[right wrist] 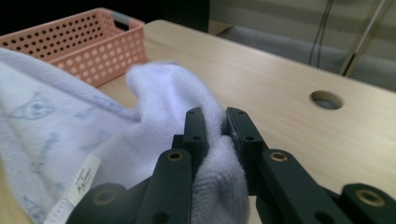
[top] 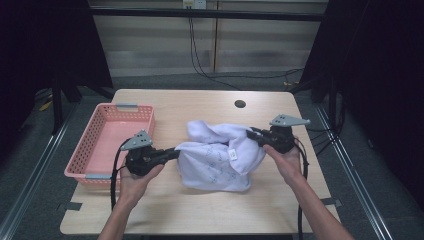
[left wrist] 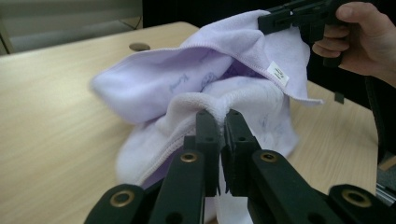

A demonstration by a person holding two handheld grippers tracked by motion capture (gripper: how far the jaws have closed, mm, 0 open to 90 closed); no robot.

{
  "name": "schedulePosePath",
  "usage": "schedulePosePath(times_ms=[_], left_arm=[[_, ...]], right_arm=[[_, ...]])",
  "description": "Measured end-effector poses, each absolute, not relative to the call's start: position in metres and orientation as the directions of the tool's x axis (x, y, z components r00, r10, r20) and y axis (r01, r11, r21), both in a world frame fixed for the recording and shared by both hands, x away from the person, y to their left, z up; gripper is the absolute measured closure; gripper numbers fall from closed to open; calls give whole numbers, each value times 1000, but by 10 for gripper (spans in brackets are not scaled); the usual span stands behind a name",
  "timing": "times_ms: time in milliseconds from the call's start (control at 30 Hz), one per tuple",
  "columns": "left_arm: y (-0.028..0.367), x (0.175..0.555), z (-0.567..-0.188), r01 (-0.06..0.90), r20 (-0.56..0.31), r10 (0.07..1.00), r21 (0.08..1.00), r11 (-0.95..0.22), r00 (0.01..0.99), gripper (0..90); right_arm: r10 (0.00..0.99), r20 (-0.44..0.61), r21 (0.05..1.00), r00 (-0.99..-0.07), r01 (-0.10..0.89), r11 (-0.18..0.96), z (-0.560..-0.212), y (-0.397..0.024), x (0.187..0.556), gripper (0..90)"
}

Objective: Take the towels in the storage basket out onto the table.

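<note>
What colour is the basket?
Pink, with small holes in its walls; the basket shows best in the high view.

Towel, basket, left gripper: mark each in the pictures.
towel [top: 215, 160], high view, middle of the cloth.
basket [top: 107, 132], high view, bare floor inside.
left gripper [left wrist: 219, 122], left gripper view, between its fingertips, pinching a towel fold.

Pale lilac printed towel [top: 220, 155], white tag showing, bunched and raised off the table centre, edges pinched.
</note>
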State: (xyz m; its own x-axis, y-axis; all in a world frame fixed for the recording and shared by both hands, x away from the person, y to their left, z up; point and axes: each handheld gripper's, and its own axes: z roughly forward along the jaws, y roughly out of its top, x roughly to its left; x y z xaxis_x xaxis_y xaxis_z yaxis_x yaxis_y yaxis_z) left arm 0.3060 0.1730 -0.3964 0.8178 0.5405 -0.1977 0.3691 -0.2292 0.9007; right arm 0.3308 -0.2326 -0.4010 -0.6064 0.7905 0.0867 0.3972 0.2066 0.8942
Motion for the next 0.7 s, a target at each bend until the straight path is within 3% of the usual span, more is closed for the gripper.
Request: schedulePosePath(times_ms=[133,433,600,700], left_arm=[[184,307,-364,315,-173,552,933,-172,815,866],[189,296,-309,219,-94,577,964,-152,811,866],[192,292,-300,205,-95,574,970,-130,813,866],[183,297,-325,275,-124,546,940,-203,828,851]], right_arm=[[828,65,914,-556,366,174,-371,-256,342,791],[854,-51,912,-517,325,251,-316,-267,370,791],[873,-71,932,-482,279,230,-289,-277,383,791],[902,-48,939,-428,288,187,-294,-281,393,734]])
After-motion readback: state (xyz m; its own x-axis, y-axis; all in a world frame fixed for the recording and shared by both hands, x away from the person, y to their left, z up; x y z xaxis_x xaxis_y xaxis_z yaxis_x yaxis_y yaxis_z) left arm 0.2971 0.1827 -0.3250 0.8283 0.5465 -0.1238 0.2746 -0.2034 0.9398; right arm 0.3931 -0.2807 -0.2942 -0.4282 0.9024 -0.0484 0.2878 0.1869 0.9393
